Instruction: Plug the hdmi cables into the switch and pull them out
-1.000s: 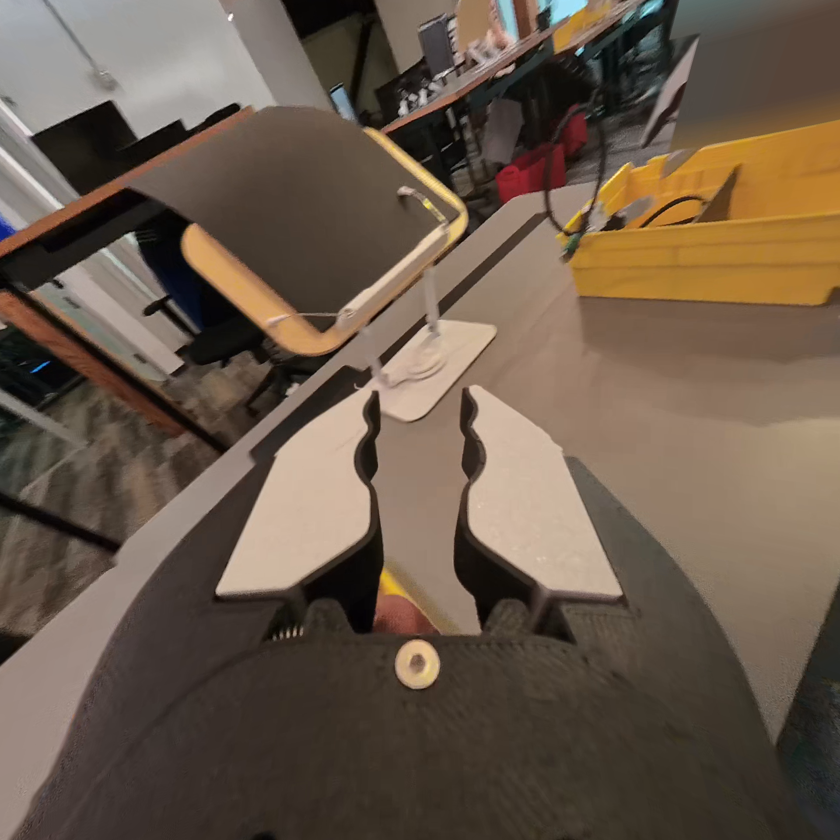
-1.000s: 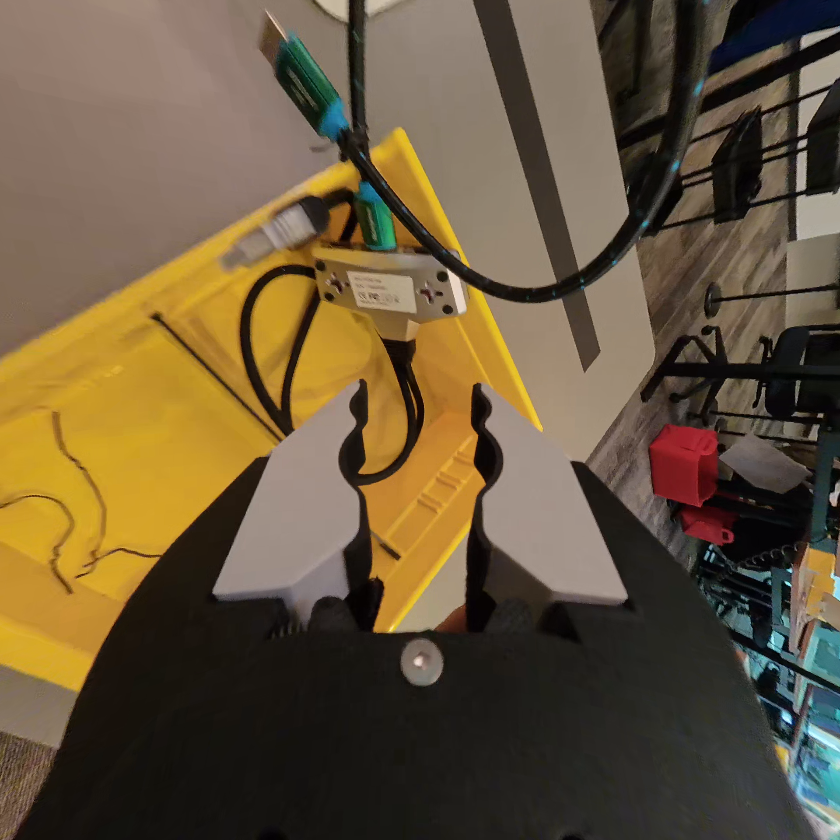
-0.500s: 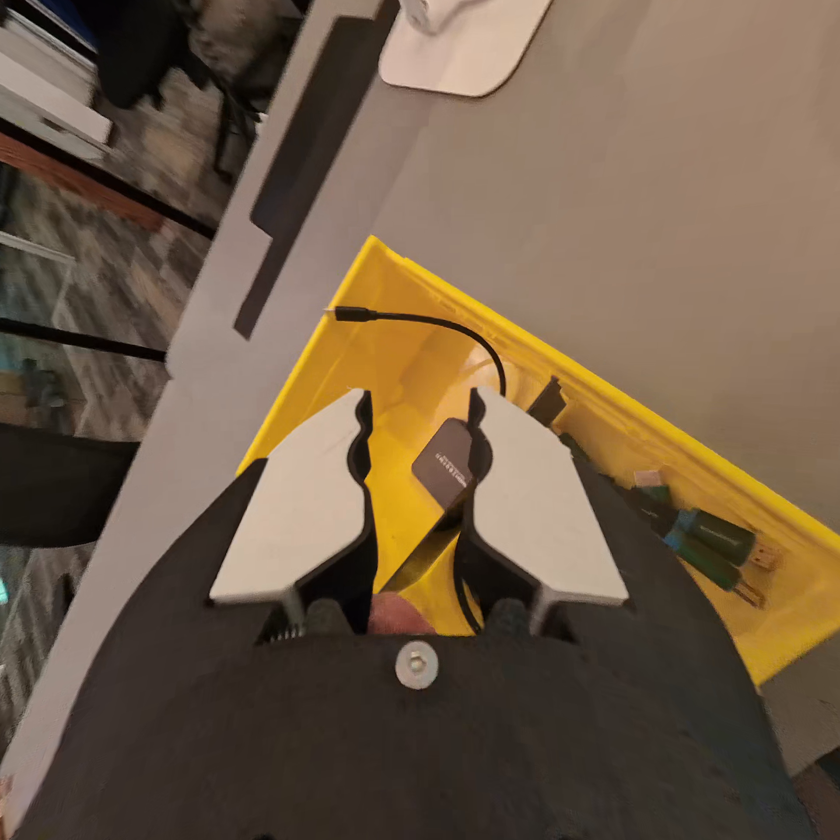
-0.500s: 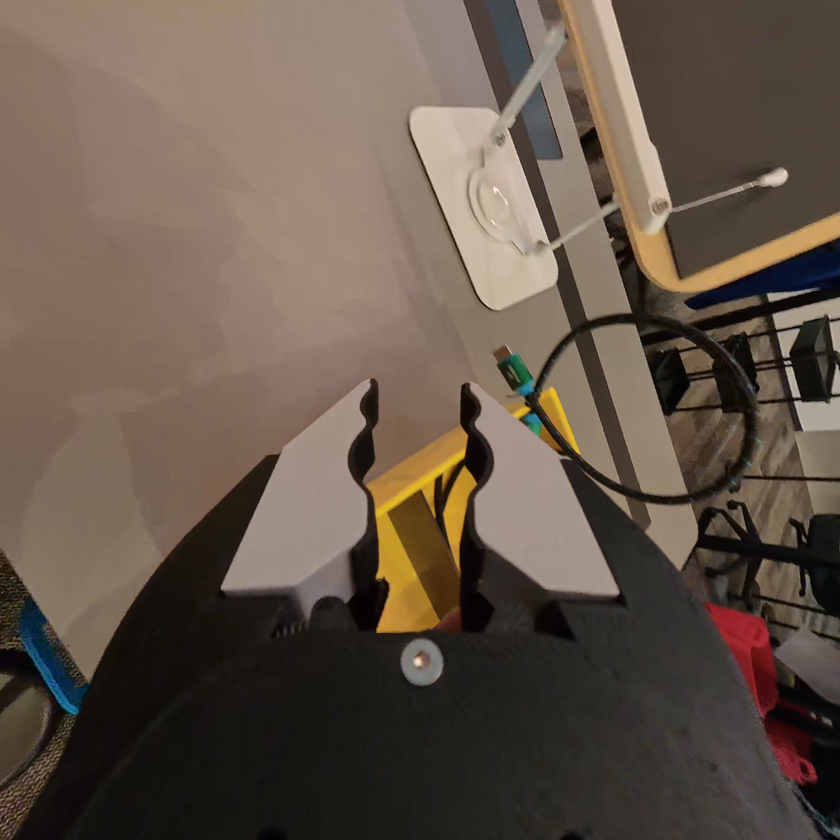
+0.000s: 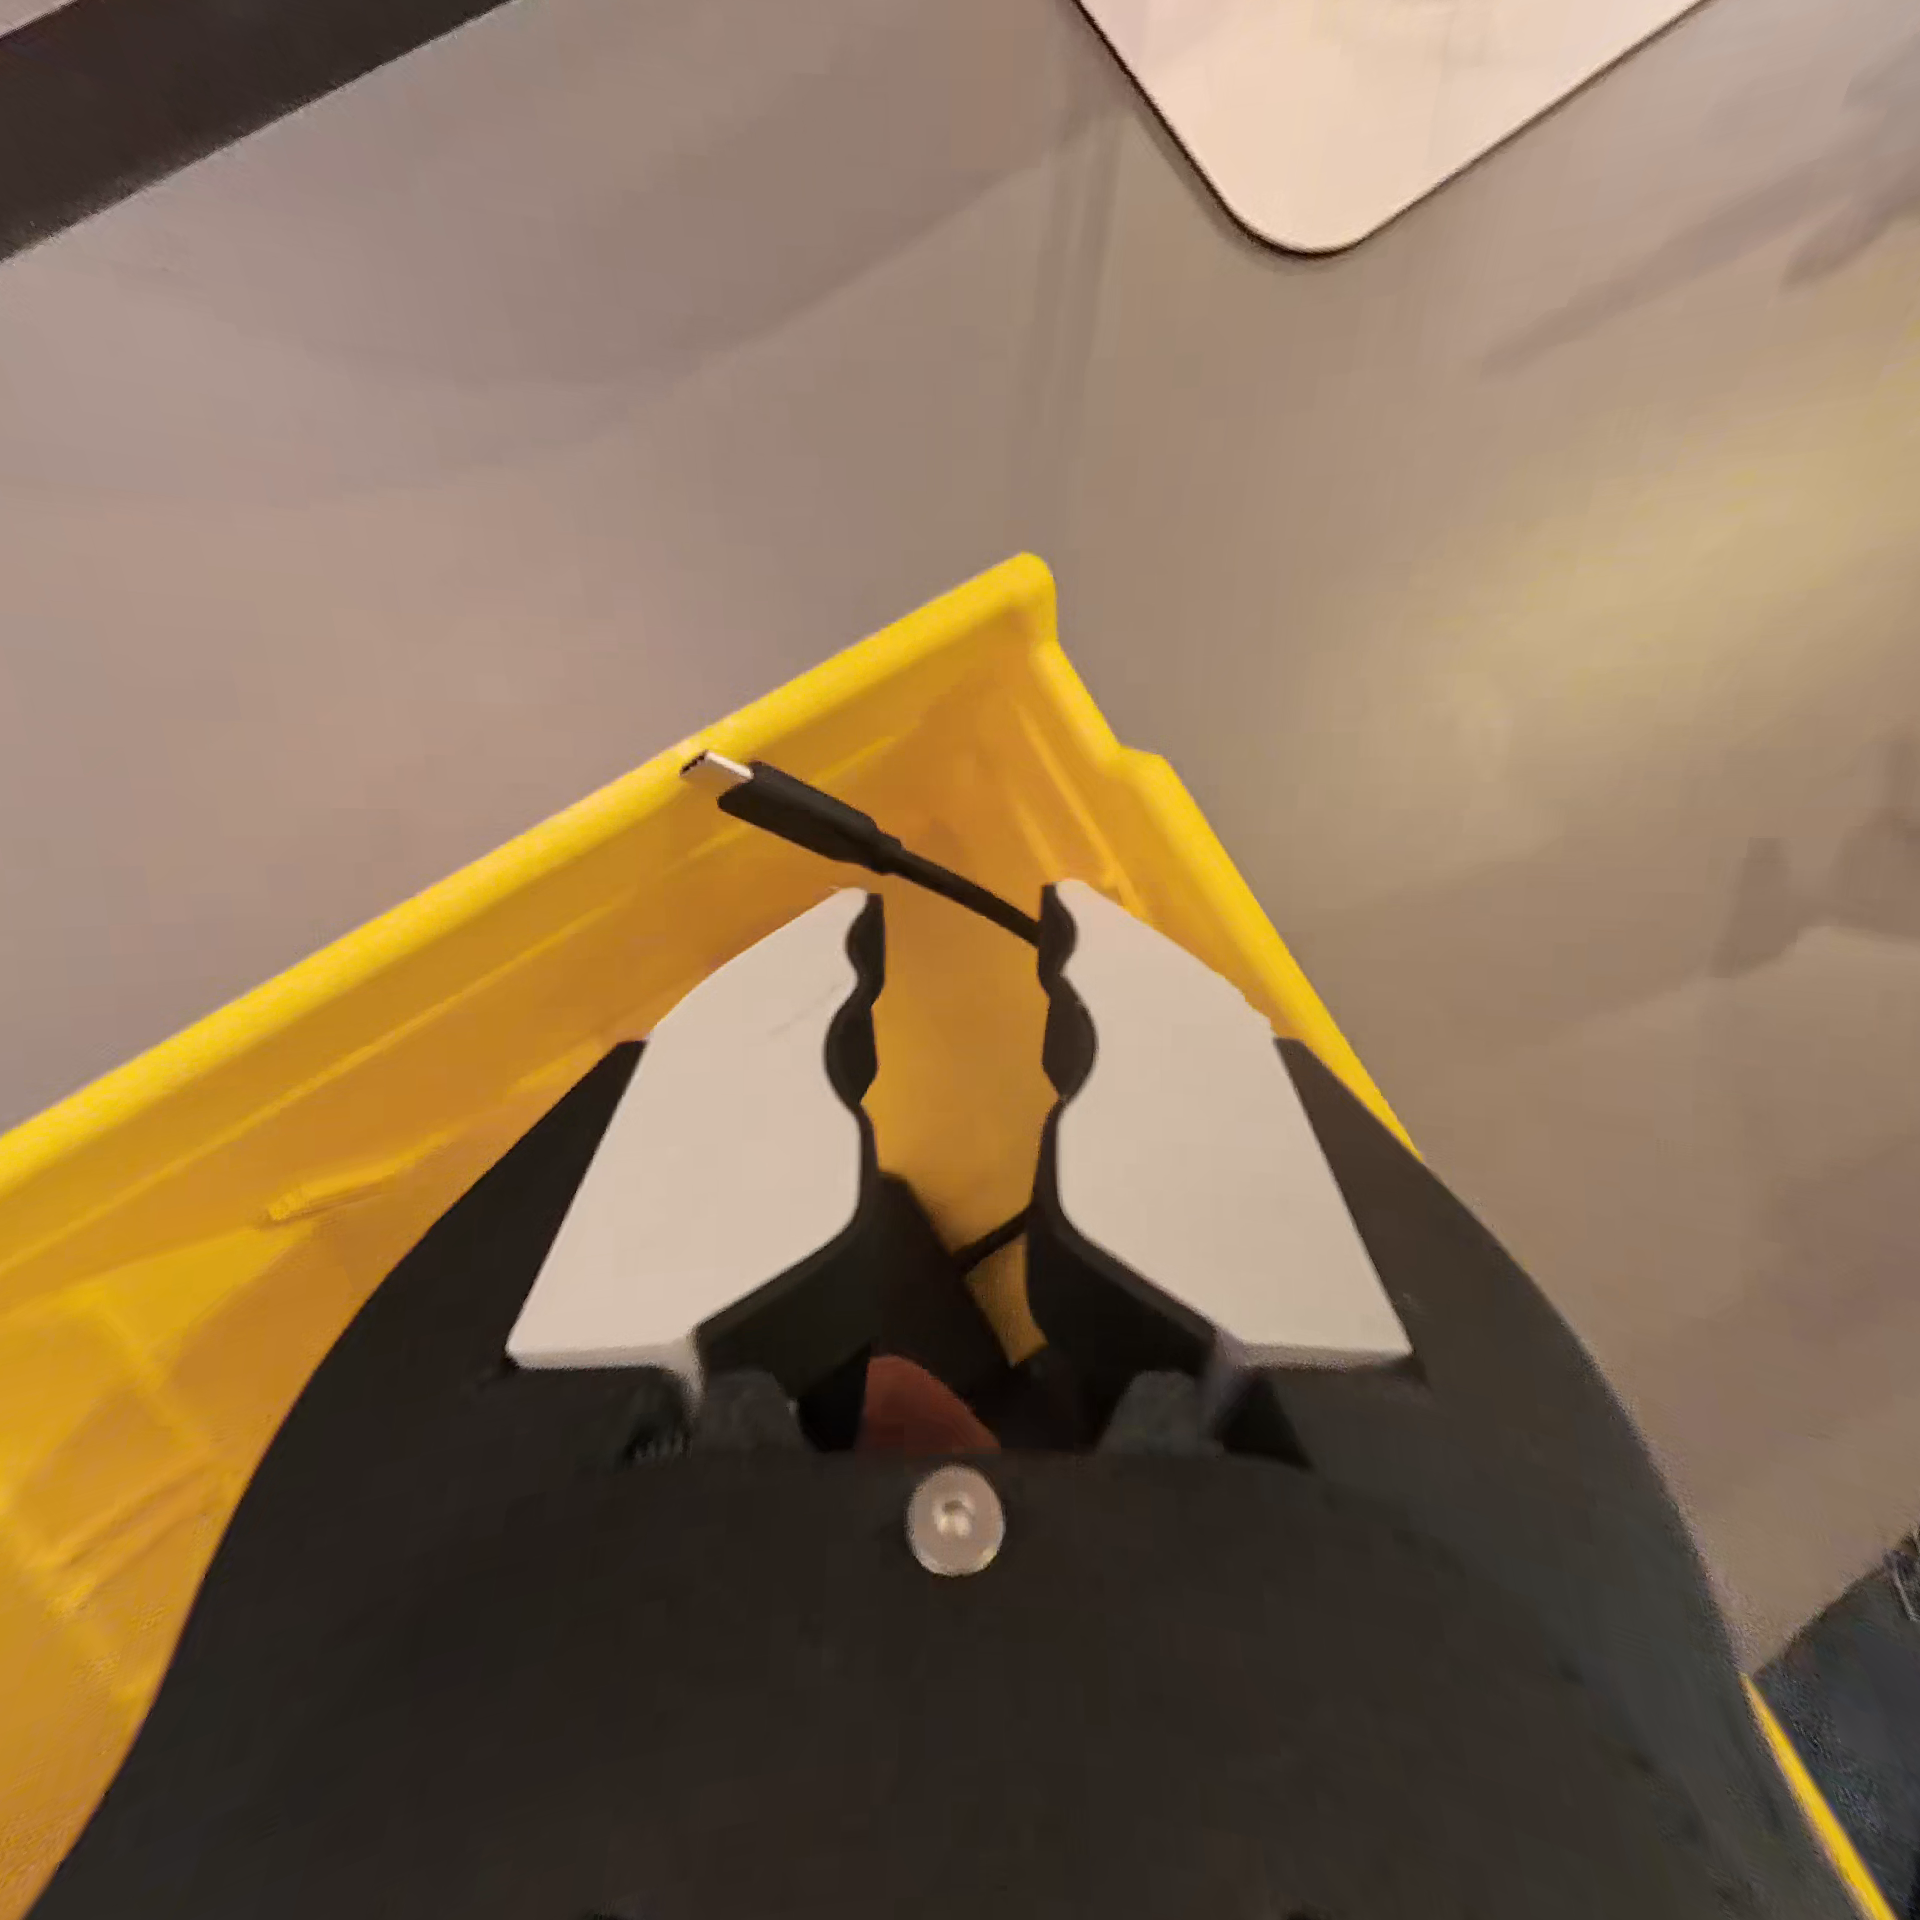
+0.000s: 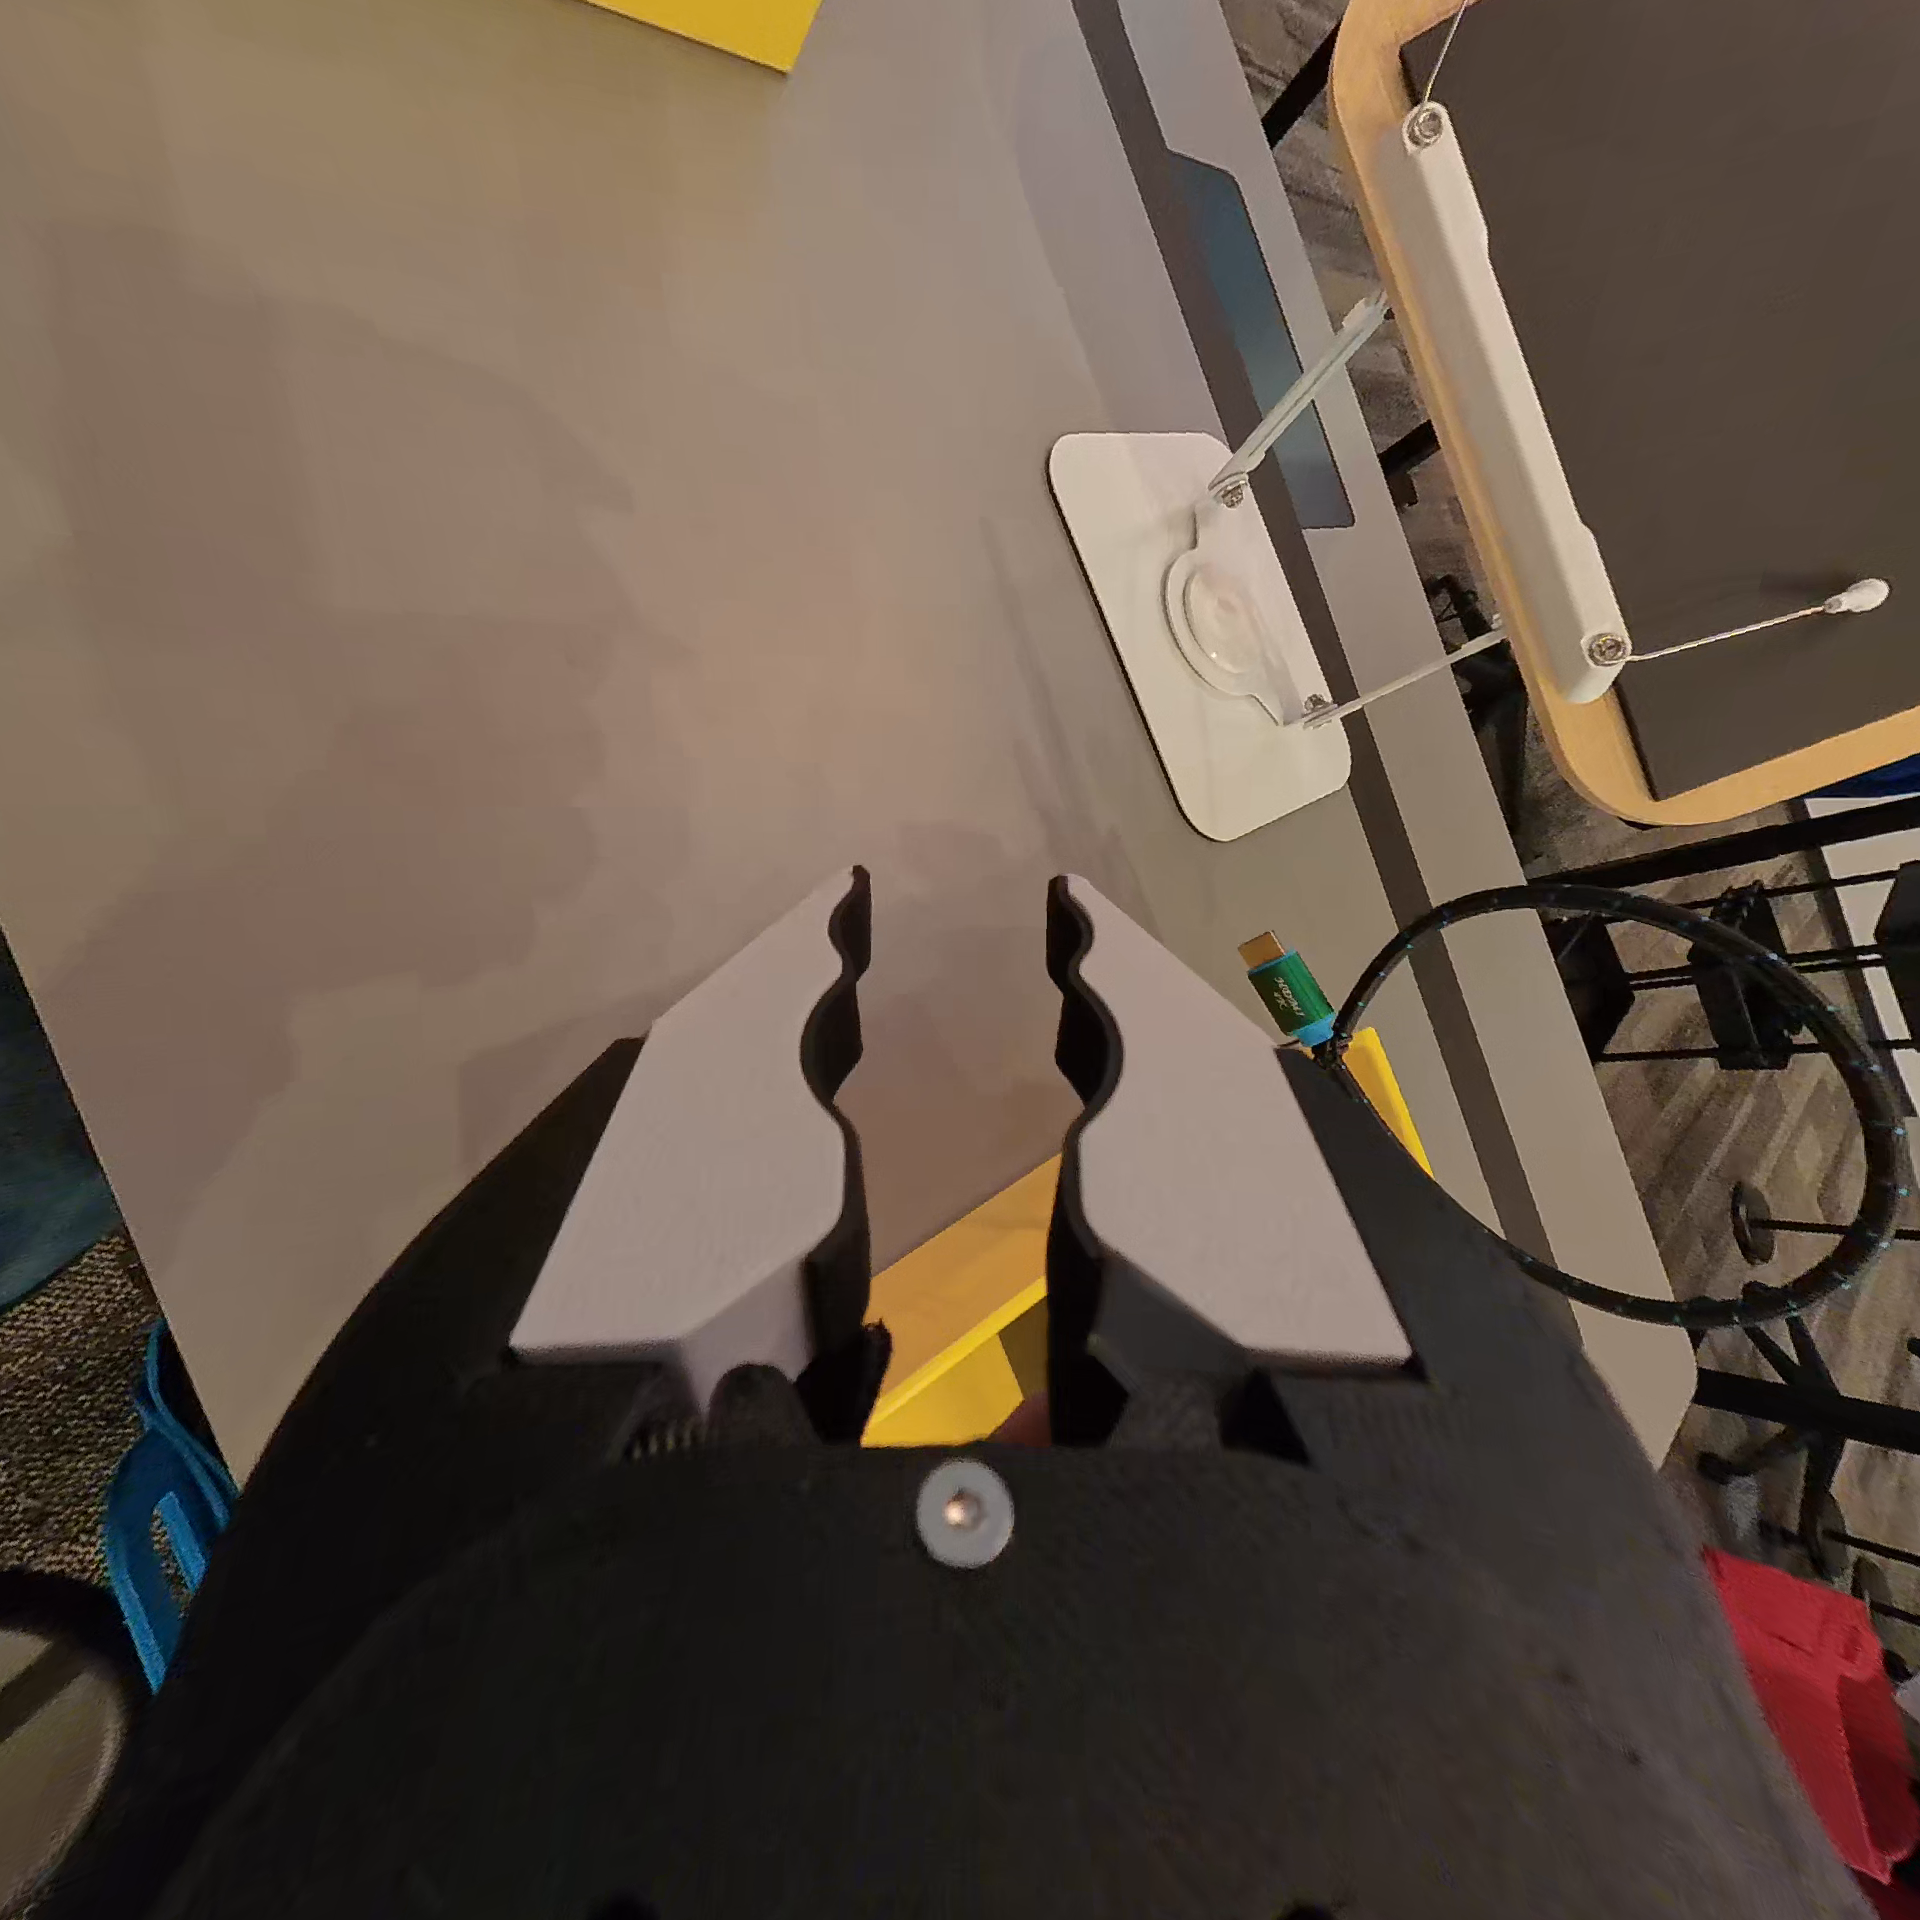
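The HDMI cable (image 6: pixel 1756 1122), a black braided lead flecked with blue, loops out past the table edge on the right wrist view, and its green plug with a gold tip (image 6: pixel 1286 992) pokes up just beside the right gripper's outer finger, above the corner of the yellow bin (image 6: pixel 1377 1081). The right gripper (image 6: pixel 956 894) hangs over the grey table (image 6: pixel 520 520) with its jaws parted by a narrow gap and nothing between them; a slice of yellow bin shows low down between the fingers. The switch itself cannot be made out in either view. The left gripper (image 5: pixel 956 904) sits low over the yellow bin (image 5: pixel 520 935), jaws likewise narrowly apart and holding nothing. Just beyond its tips a thin black cable (image 5: pixel 935 878) crosses the gap and disappears behind the right-hand finger (image 5: pixel 1174 1122), and its small silver-tipped connector (image 5: pixel 717 771) rests at the bin's rim. Farther out on the table stands a white stand base (image 6: pixel 1195 634) with thin metal rods rising to a wood-edged dark panel (image 6: pixel 1683 395); the same base's corner (image 5: pixel 1351 125) shows at the top of the left wrist view. Off the table edge lie patterned carpet, black chair legs and something red (image 6: pixel 1808 1683).
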Demonstrator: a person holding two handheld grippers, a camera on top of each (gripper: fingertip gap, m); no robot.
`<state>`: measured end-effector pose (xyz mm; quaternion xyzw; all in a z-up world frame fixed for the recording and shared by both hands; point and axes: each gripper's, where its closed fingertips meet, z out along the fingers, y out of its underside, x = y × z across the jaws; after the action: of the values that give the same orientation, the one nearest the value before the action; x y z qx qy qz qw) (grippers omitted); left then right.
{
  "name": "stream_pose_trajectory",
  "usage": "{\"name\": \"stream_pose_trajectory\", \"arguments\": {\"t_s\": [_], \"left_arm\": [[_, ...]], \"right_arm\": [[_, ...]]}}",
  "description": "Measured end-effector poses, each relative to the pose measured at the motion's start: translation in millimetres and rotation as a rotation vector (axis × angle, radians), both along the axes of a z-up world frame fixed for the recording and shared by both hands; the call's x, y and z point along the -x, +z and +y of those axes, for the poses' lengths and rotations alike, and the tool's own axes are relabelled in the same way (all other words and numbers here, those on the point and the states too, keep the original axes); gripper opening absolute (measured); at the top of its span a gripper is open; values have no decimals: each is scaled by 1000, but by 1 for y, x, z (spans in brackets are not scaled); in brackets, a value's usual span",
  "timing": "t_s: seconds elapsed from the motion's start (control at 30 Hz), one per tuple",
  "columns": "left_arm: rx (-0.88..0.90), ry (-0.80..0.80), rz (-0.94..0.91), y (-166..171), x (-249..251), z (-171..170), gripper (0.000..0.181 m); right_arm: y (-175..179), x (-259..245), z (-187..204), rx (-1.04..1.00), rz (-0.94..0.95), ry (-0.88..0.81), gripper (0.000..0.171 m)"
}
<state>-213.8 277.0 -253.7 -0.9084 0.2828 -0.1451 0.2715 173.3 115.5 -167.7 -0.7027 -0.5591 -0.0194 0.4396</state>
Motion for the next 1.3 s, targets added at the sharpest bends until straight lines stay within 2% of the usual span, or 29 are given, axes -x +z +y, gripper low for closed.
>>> {"name": "stream_pose_trajectory", "arguments": {"t_s": [0.17, 0.3, 0.4, 0.6, 0.77, 0.87, 1.03, 1.3], "left_arm": [[-17, 37, -38, -2, -6, 7, 6], [-128, 19, -11, 29, -4, 4, 3], [-219, -10, 18, 63, -5, -4, 3], [-436, -80, 22, 154, -24, -21, 3], [-606, -178, 4, 220, -69, -44, 3], [-661, -277, -3, 239, -111, -63, 3], [-624, -448, 25, 218, -178, -90, 4], [-390, -617, 9, 120, -238, -109, 3]], "right_arm": [[2, 4, -2, -5, 21, 12, 31], [4, 7, -5, -11, 33, 22, 31], [8, 15, -8, -18, 47, 43, 30], [10, 36, -13, -26, 55, 91, 30], [10, 48, -16, -27, 66, 109, 30], [10, 51, -17, -29, 70, 112, 30], [7, 52, -19, -22, 78, 112, 30], [-14, 50, -23, 27, 73, 97, 30]]}}
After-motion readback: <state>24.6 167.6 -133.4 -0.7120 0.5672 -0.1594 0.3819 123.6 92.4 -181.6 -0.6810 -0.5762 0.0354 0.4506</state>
